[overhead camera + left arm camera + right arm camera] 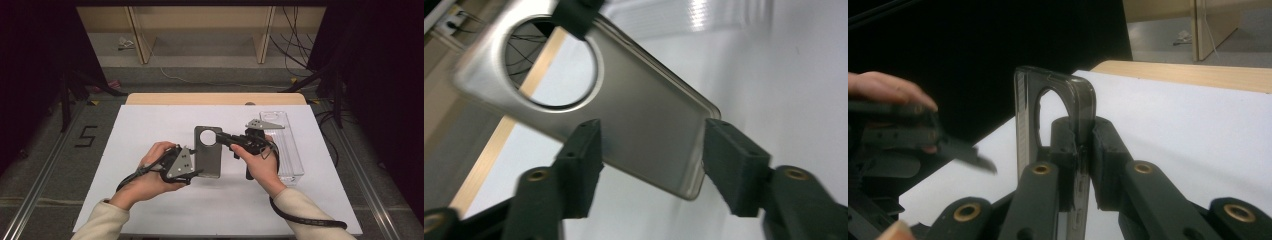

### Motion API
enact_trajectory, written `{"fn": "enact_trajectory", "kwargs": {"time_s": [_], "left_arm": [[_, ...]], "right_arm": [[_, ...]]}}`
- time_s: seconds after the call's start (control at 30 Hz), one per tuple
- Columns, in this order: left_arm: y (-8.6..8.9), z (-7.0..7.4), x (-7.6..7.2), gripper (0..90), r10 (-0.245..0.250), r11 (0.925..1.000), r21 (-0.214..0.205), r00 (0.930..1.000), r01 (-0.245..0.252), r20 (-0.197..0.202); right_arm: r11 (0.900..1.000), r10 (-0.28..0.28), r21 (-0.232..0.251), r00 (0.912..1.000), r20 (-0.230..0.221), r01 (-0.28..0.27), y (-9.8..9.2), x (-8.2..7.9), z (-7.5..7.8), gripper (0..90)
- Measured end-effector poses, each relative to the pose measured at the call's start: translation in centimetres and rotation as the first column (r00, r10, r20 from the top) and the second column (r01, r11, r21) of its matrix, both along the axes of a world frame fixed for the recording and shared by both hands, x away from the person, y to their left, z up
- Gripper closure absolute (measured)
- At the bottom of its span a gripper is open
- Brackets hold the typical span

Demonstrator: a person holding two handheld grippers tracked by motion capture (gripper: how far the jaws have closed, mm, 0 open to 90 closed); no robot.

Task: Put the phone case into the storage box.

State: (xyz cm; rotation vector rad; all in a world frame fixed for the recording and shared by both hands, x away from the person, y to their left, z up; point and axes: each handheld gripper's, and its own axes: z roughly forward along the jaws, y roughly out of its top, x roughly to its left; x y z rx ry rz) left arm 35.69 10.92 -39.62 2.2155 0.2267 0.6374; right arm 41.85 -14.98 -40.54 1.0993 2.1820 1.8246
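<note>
A flat grey case with a round cut-out near its far end is held just above the white table sheet. My right gripper is shut on its far end beside the cut-out; in the right gripper view the pads pinch the case's thin rim. My left gripper is at the near end of the case. In the left gripper view it is open, with its pads on either side of the case's lower corner and not pressing on it.
A clear plastic box lies on the sheet right of my right hand. A bare strip of wooden tabletop runs along the far edge, with the floor and cables beyond. The other gripper and a hand show at left in the right gripper view.
</note>
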Motion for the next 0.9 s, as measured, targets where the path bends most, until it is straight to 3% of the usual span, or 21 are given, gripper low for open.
{"fn": "enact_trajectory", "kwargs": {"time_s": [0.13, 0.17, 0.2, 0.27, 0.37, 0.47, 0.5, 0.53, 0.63, 0.87, 0.9], "left_arm": [[0.9, 0.1, 0.5, 38.2, 0.039, 0.9945, -0.096, 0.9986, -0.042, -0.036], [1.2, 0.1, 0.8, 42.0, 0.065, 0.9860, -0.151, 0.9968, -0.071, -0.046], [1.2, 0.1, 0.8, 43.0, 0.065, 0.9860, -0.151, 0.9968, -0.071, -0.046], [1.5, 0.1, 1.1, 44.3, 0.096, 0.9755, -0.192, 0.9932, -0.107, -0.065], [2.0, 0.1, 1.5, 45.9, 0.161, 0.9483, -0.260, 0.9819, -0.182, -0.100], [2.5, 0.2, 2.0, 50.9, 0.202, 0.9141, -0.325, 0.9671, -0.243, -0.155], [2.6, 0.2, 2.1, 51.7, 0.215, 0.8969, -0.353, 0.9602, -0.266, -0.178], [2.6, 0.2, 2.1, 52.7, 0.215, 0.8969, -0.353, 0.9602, -0.266, -0.178], [2.4, 0.2, 2.3, 54.3, 0.233, 0.8793, -0.373, 0.9508, -0.296, -0.204], [1.8, 0.2, 2.5, 54.7, 0.255, 0.8514, -0.400, 0.9346, -0.339, -0.248], [1.8, 0.3, 2.5, 55.1, 0.257, 0.8505, -0.400, 0.9332, -0.342, -0.251]], "right_arm": [[1.0000, -0.003, 0.000, 1.0000, 0.002, 0.003, -0.1, 0.0, 0.0, 82.2], [1.0000, -0.003, -0.001, 1.0000, 0.003, 0.003, -0.1, 0.0, 0.1, 82.2], [1.0000, -0.003, -0.001, 1.0000, 0.003, 0.003, -0.1, 0.0, 0.1, 82.2], [1.0000, -0.003, -0.002, 1.0000, 0.005, 0.003, -0.1, 0.0, 0.1, 82.2], [1.0000, -0.001, -0.003, 1.0000, 0.006, 0.001, -0.1, 0.0, 0.0, 82.2], [1.0000, 0.000, -0.003, 1.0000, 0.008, 0.000, 0.0, 0.0, 0.0, 82.1], [1.0000, 0.001, -0.005, 1.0000, 0.007, -0.001, 0.0, 0.0, 0.0, 82.2], [1.0000, 0.001, -0.005, 1.0000, 0.007, -0.001, 0.0, 0.0, 0.0, 82.2], [0.9999, 0.003, -0.010, 1.0000, 0.008, -0.003, 0.2, -0.1, -0.1, 82.2], [0.9999, 0.006, -0.011, 0.9999, 0.008, -0.006, 0.3, -0.1, -0.1, 82.2], [0.9999, 0.005, -0.010, 1.0000, 0.008, -0.005, 0.3, -0.1, -0.1, 82.1]]}}
